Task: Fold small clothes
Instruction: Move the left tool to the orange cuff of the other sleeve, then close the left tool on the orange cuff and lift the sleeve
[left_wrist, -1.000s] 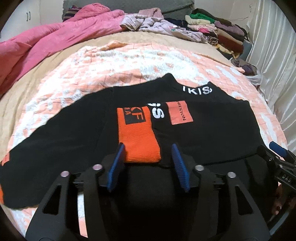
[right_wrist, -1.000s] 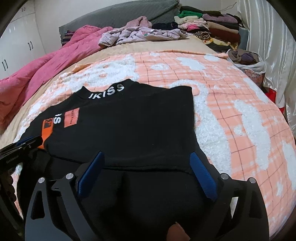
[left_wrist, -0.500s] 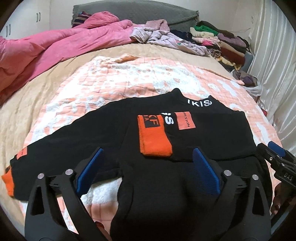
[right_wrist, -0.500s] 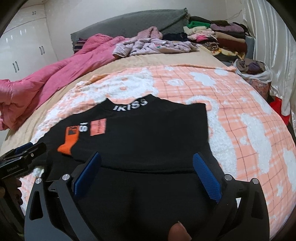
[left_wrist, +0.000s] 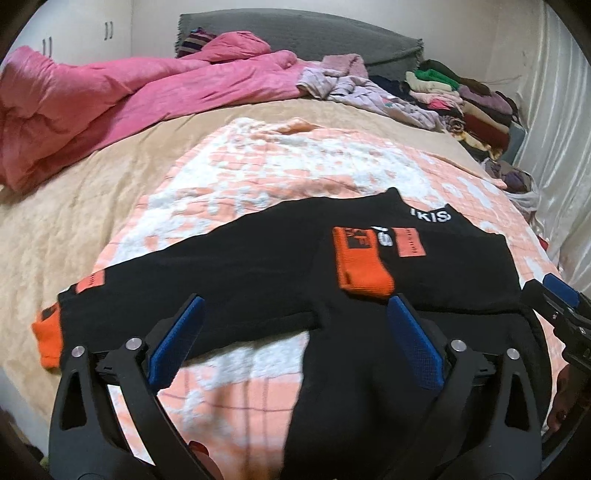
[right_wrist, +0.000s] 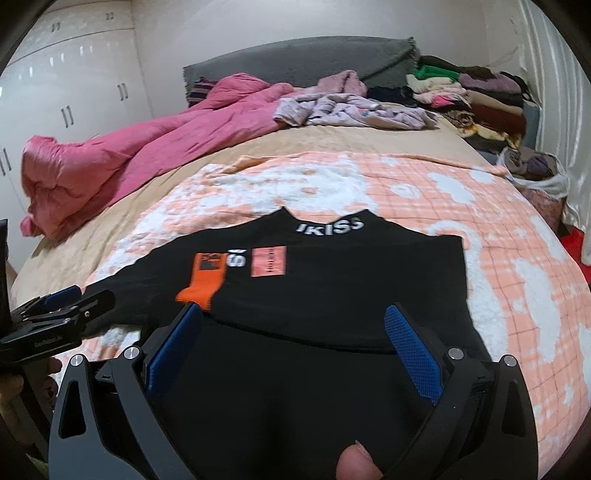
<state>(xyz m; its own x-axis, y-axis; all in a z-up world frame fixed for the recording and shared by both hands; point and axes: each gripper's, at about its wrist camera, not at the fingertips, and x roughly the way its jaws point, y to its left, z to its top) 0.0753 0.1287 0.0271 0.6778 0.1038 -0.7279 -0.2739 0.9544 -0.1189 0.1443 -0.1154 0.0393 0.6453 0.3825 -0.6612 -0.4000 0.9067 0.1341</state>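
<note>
A bed (left_wrist: 92, 206) with a peach-and-white checked blanket (right_wrist: 461, 206) carries the work. The left tool (left_wrist: 295, 336) hangs with fingers spread wide, gripping nothing; the right tool (right_wrist: 293, 345) is equally wide apart and empty above the garment. The black sweater (left_wrist: 258, 266) lies flat on the blanket, one orange-cuffed sleeve (left_wrist: 364, 264) folded across its chest, the other stretched left. Its lower hem is hidden behind the tools.
</note>
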